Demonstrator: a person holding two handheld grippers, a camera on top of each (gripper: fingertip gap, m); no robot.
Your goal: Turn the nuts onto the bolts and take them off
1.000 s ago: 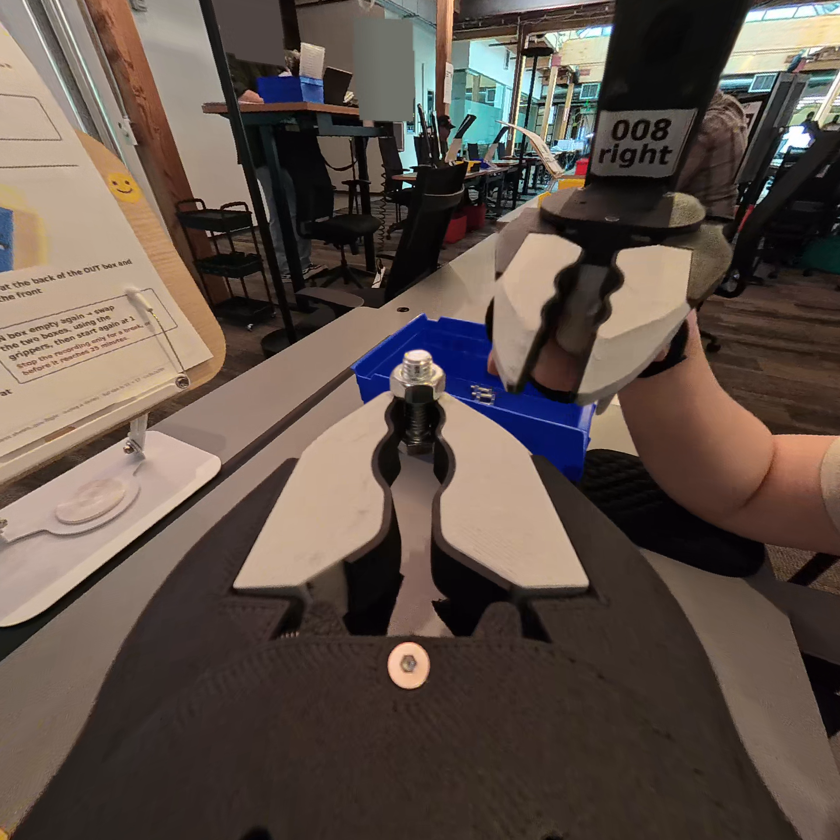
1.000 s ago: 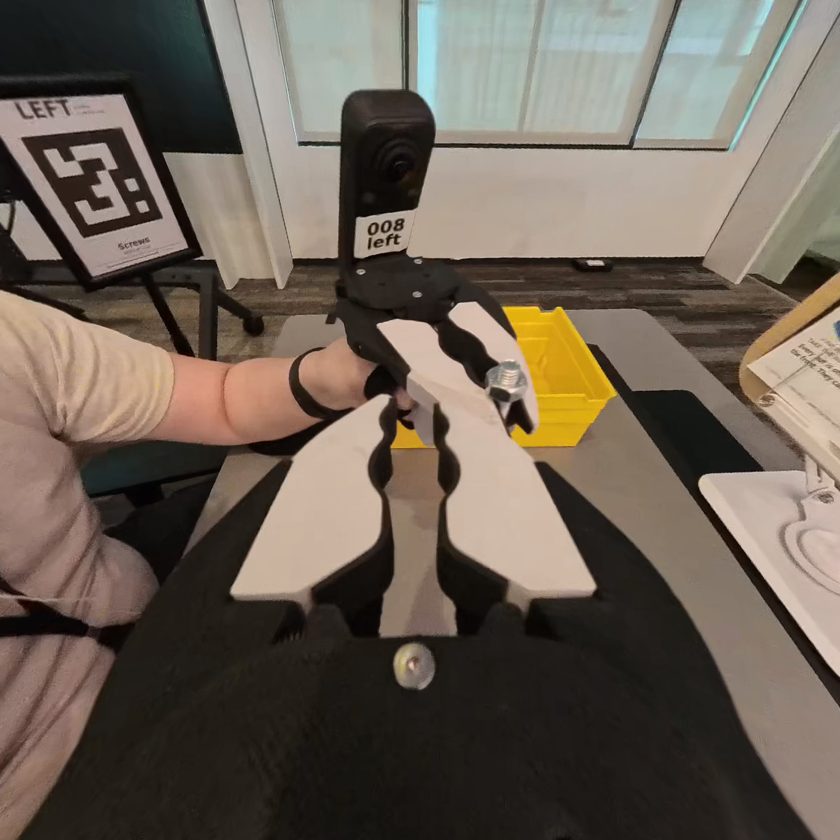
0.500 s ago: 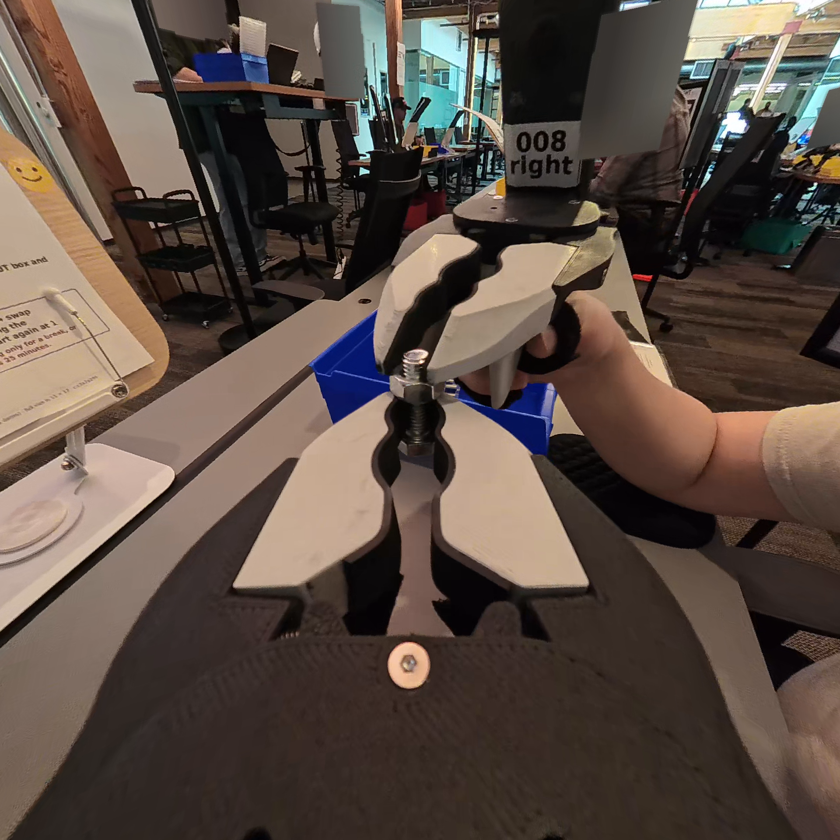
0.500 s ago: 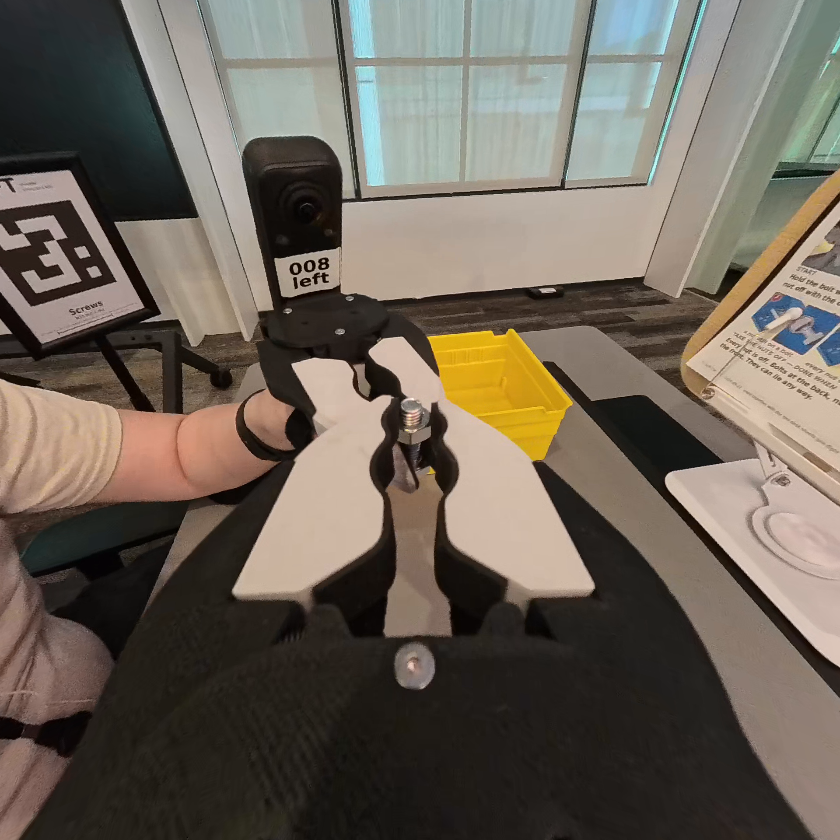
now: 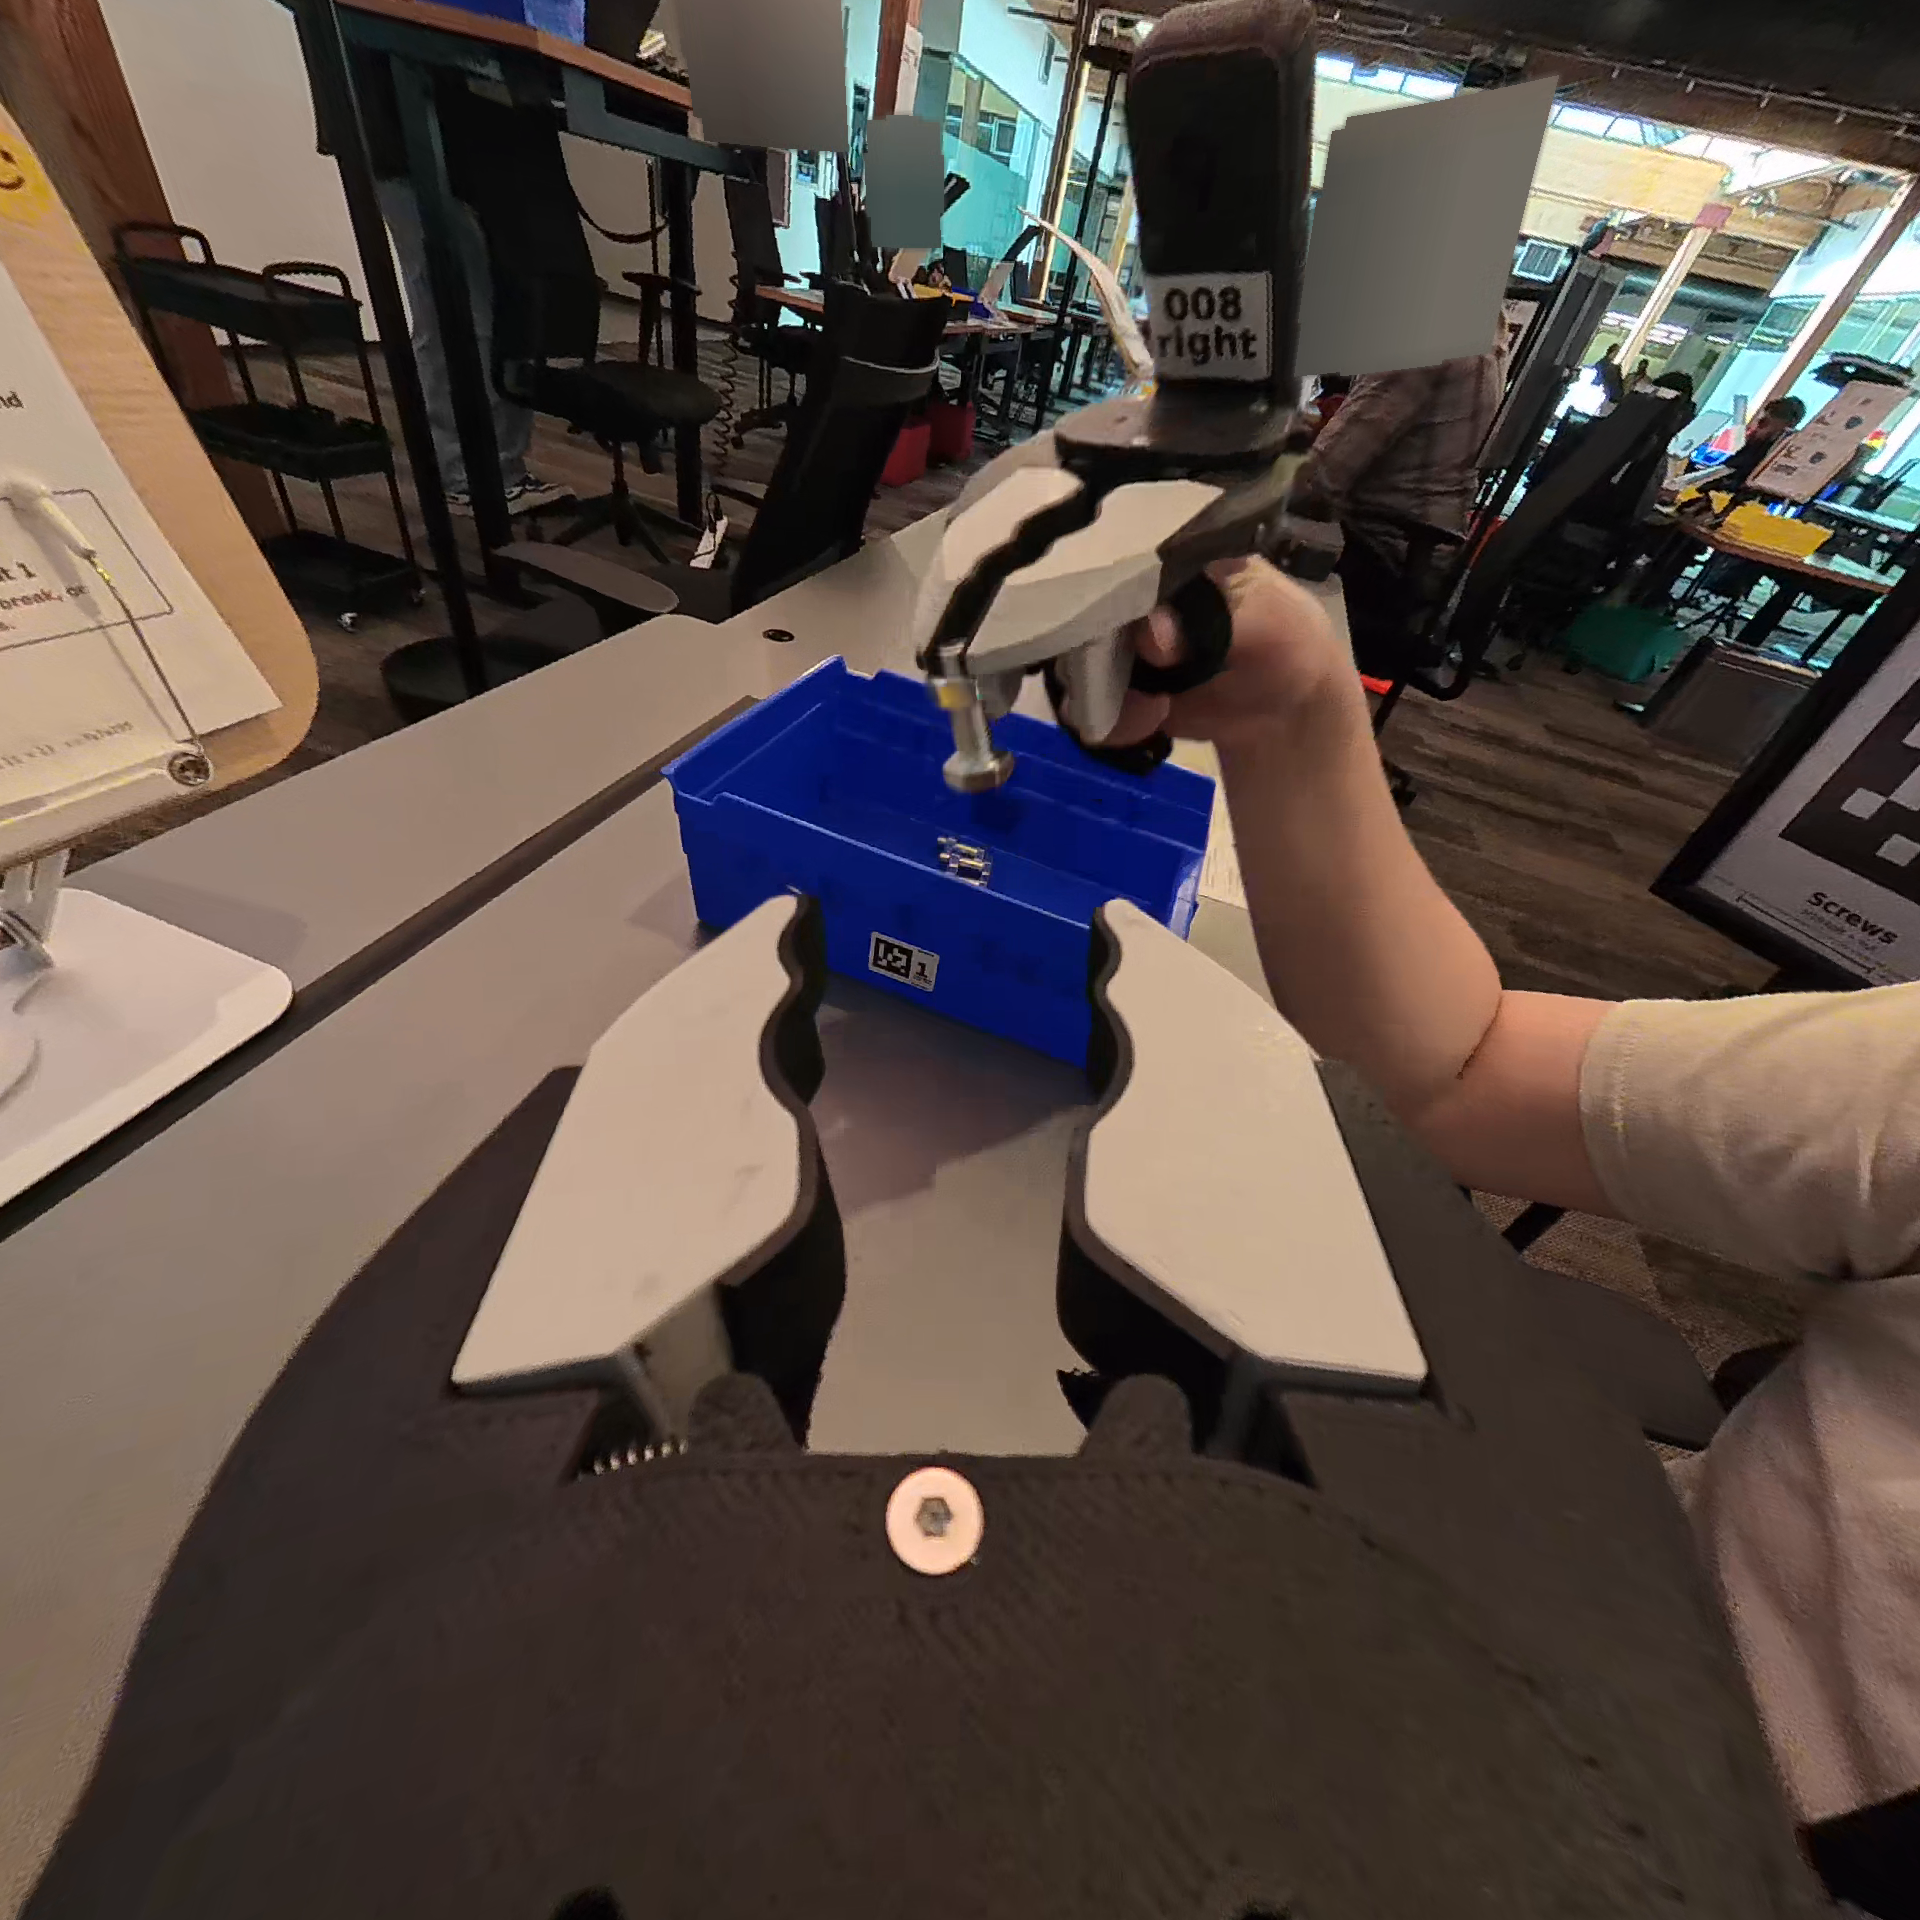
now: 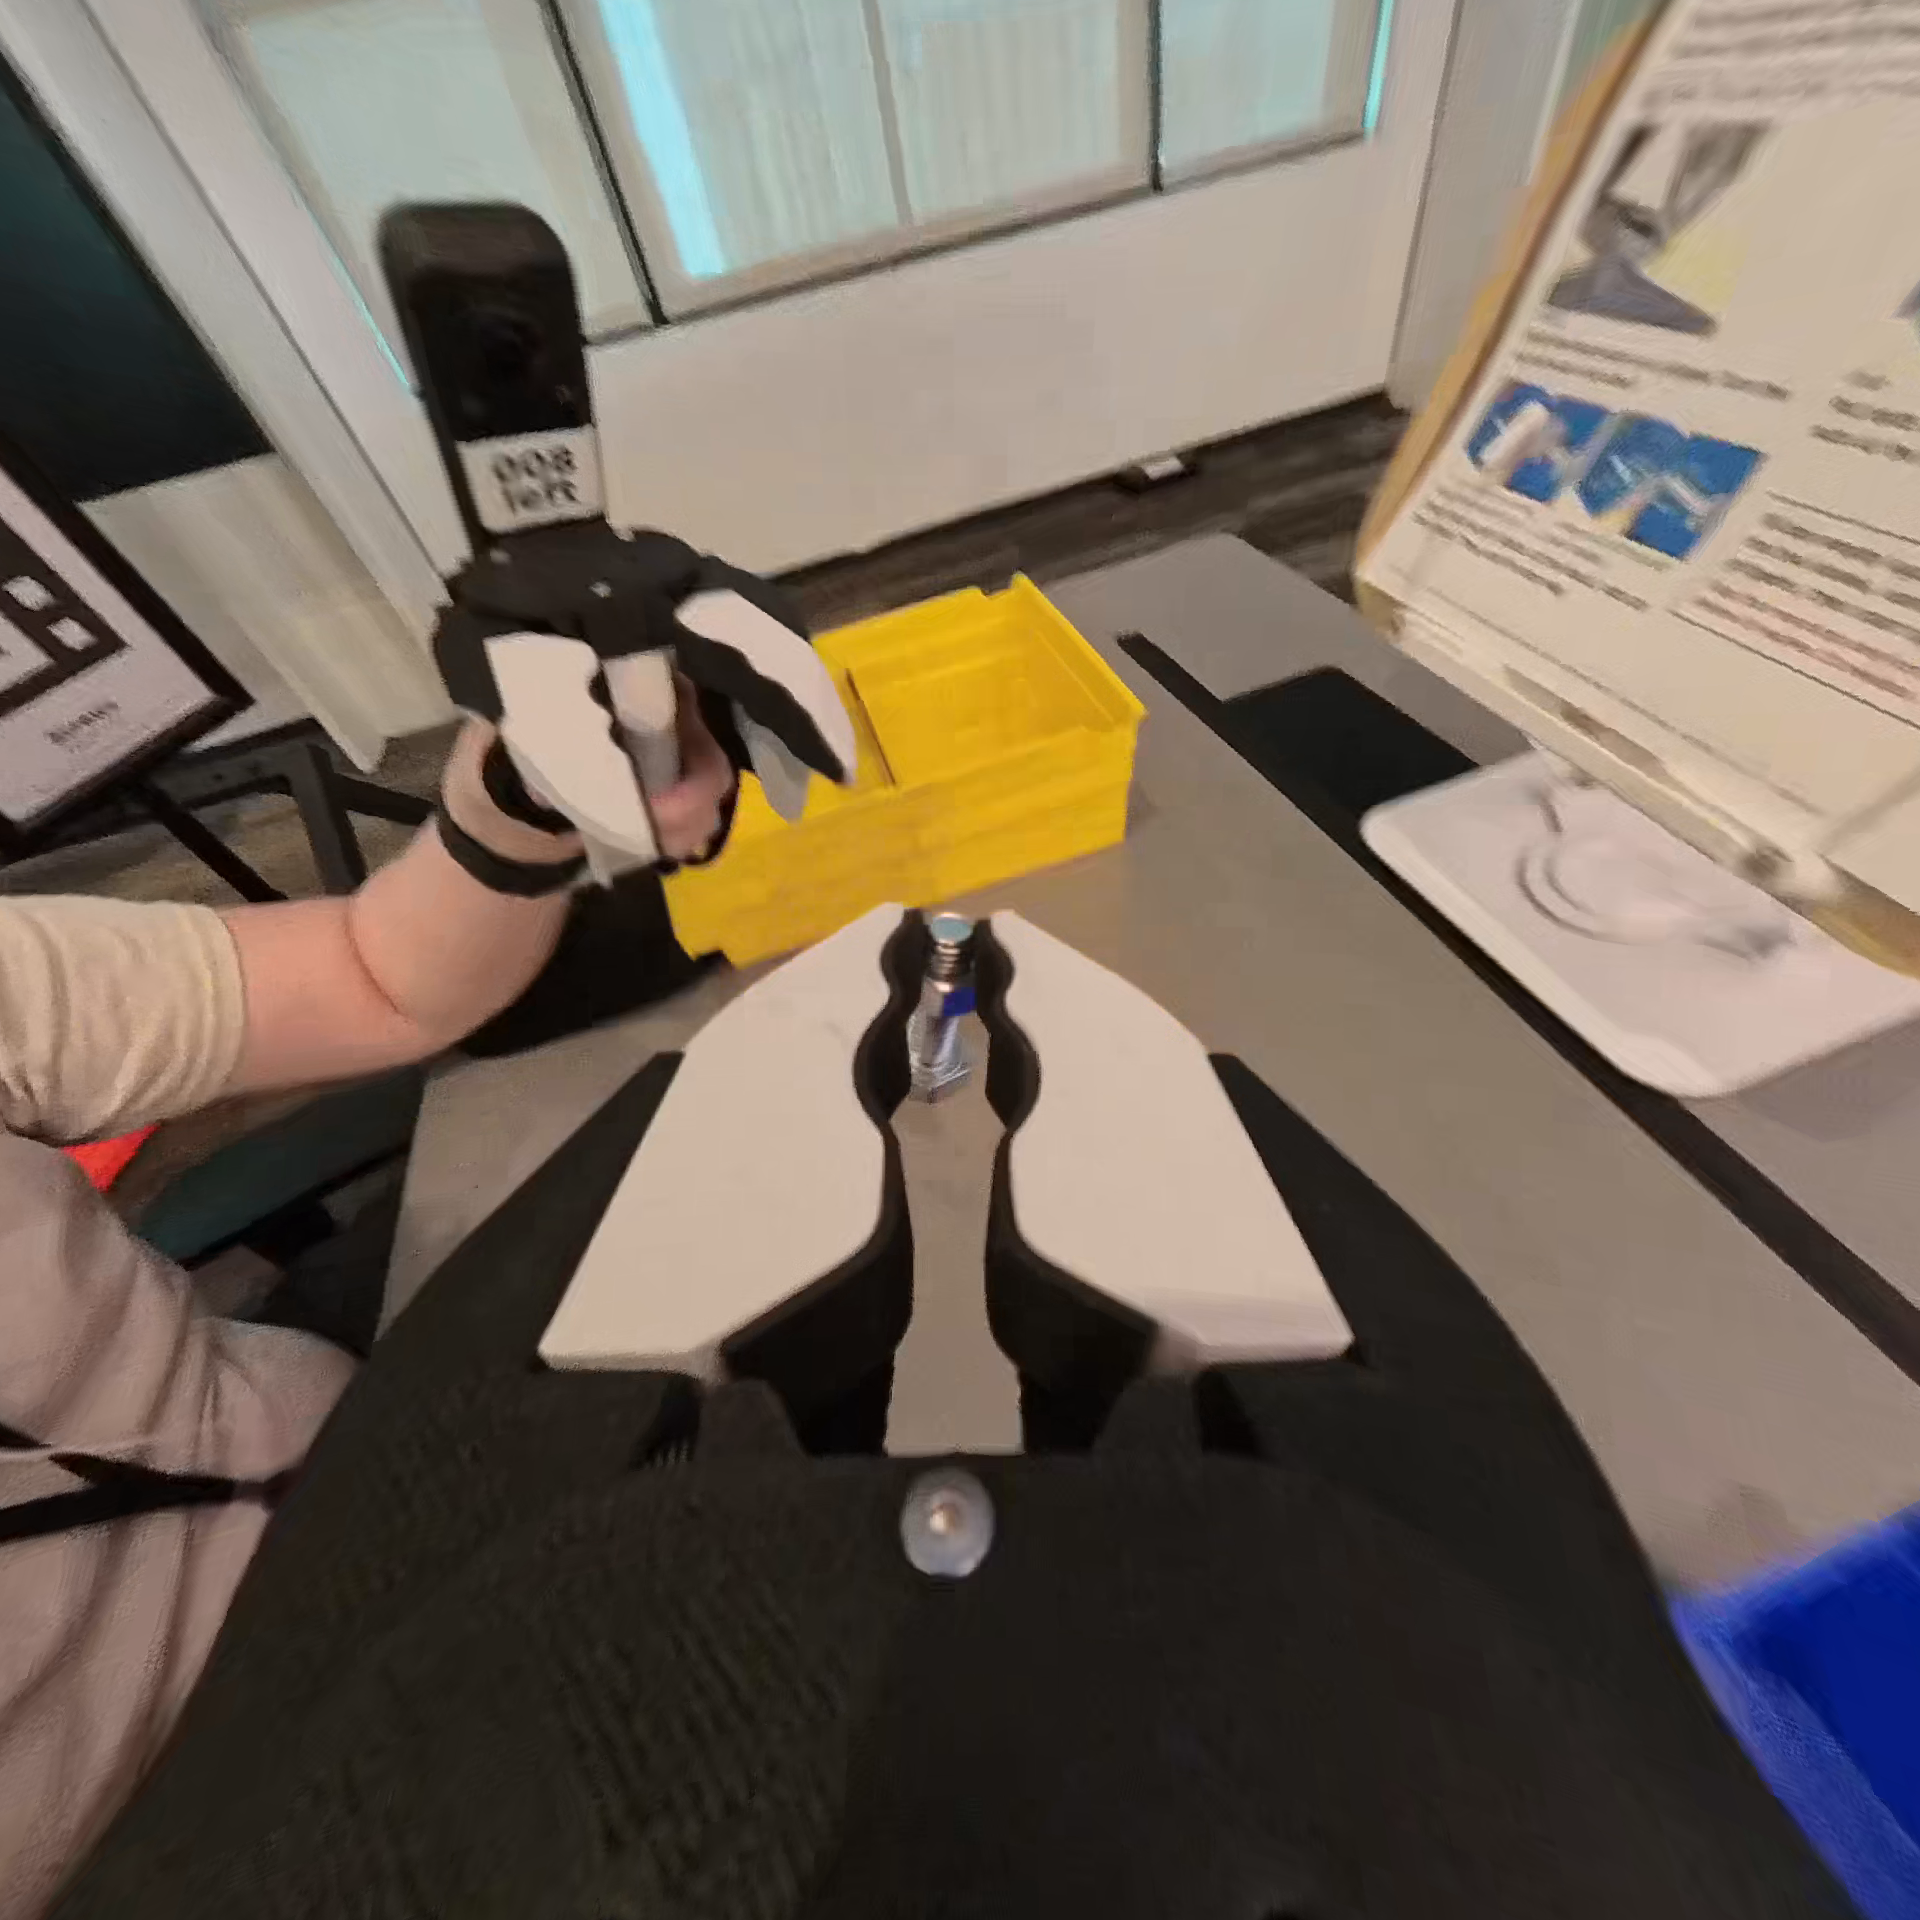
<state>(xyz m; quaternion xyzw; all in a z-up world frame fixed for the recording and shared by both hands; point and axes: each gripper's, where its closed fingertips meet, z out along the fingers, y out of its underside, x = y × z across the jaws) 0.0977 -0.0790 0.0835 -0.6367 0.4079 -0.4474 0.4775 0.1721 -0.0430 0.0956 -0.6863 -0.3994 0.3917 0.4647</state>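
Right gripper [image 6: 940,940] is clamped on the bolt [image 5: 968,734], held head-down over the blue bin [image 5: 935,842]; nut looks seated on the thread. Left gripper [image 5: 951,956] is spread wide, empty, at the bin's near wall. Probably drop-off: lower the bolt inside the walls before releasing, clear of the hardware [image 5: 961,860] already in there.

- Open-plan office-workshop: standing desks [image 5: 499,42], office chairs [image 5: 613,405], rolling cart [image 5: 260,343].
- Grey worktable [image 5: 436,935]; blue parts bin [image 5: 935,883], yellow parts bin [image 6: 956,748], instruction board [image 6: 1704,416].
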